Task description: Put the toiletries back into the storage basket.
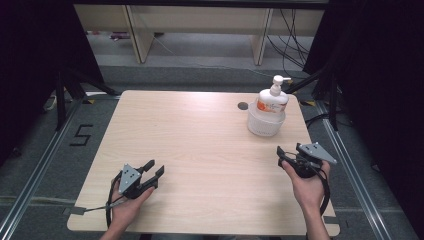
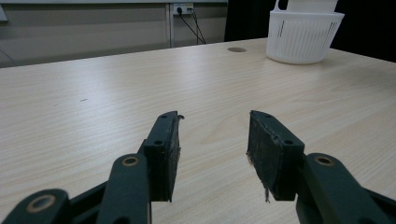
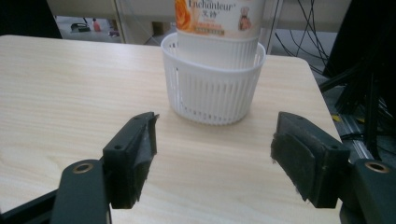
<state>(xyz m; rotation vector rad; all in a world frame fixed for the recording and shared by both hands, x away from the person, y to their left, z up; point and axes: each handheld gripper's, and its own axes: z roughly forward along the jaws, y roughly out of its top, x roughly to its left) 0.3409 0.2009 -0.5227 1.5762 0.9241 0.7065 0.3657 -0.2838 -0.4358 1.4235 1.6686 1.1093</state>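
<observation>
A white pump bottle (image 1: 272,101) with an orange label stands upright in a small white slotted basket (image 1: 265,124) at the table's far right. Seen from the right gripper view, the bottle (image 3: 218,23) and basket (image 3: 212,91) are straight ahead, a short way beyond the jaws. My right gripper (image 1: 289,152) is open and empty, held near the table's right edge just in front of the basket. My left gripper (image 1: 155,170) is open and empty at the near left, low over the table. In the left gripper view the basket (image 2: 303,36) lies far off at upper right.
The light wooden table (image 1: 200,150) has a small dark round hole (image 1: 243,106) near its far edge, left of the basket. Grey floor, metal rails and black stands surround the table. Cables hang behind at the far right.
</observation>
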